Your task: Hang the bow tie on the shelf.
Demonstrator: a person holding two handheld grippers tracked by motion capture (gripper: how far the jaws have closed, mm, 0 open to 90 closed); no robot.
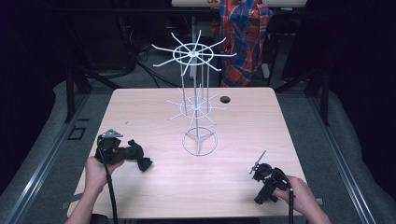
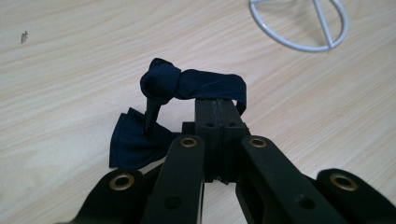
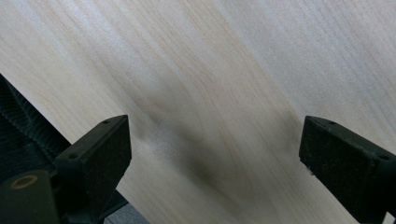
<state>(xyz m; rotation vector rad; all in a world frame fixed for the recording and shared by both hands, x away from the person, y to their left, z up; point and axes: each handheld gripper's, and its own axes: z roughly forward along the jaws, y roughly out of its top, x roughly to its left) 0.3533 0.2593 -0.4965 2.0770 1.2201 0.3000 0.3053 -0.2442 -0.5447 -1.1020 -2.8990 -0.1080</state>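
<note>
**A:** Left gripper view has the left gripper [image 2: 218, 108] with jaws clamped on the band of a dark bow tie [image 2: 187, 86]; the bow itself rests on the desk [image 2: 70, 70]. So the pickup's basically done?

**B:** Yep, grab step. Right gripper [image 3: 215, 149] hovers over bare desk, jaws wide apart, nothing between them. In the high view the tie [image 1: 135, 156] sits near the front left, a bit apart from the wire rack [image 1: 196, 105].

**A:** Next move?

**B:** Probably lift and loop the band over a rack arm, though I can't tell if it's a closed loop. Needs a careful, high lift.
</note>
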